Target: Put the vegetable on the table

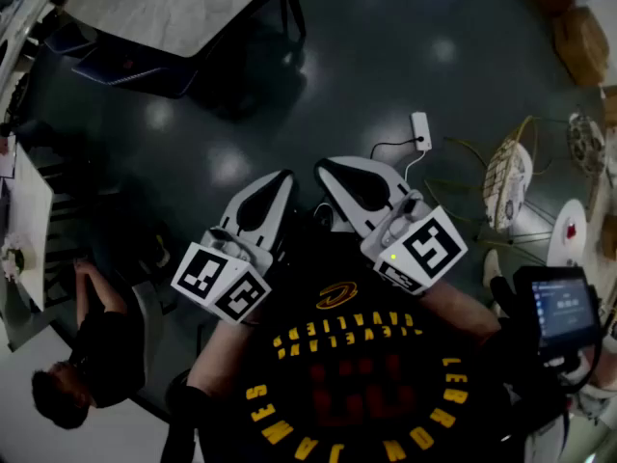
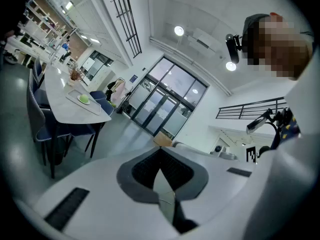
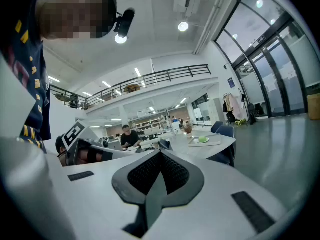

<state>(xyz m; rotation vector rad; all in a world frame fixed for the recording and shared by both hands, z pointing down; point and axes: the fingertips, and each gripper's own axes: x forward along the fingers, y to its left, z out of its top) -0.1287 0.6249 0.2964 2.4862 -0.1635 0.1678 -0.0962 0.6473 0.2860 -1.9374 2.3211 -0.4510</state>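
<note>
Jaws of left gripper (image 2: 160, 151) pressed together, nothing between them; right gripper (image 3: 160, 155) likewise closed and empty. Both held close before person's dark shirt (image 1: 357, 384), tips pointing out over dark floor (image 1: 405, 56). Green vegetable (image 2: 84, 99) sits on plate on tray (image 2: 93, 109) at end of white table (image 2: 60, 109), well apart from both grippers.

I get a dim head view, lamp glare spotting the floor (image 1: 228, 167); both gripper views are bright, fisheye-bent and dark-cornered.
</note>
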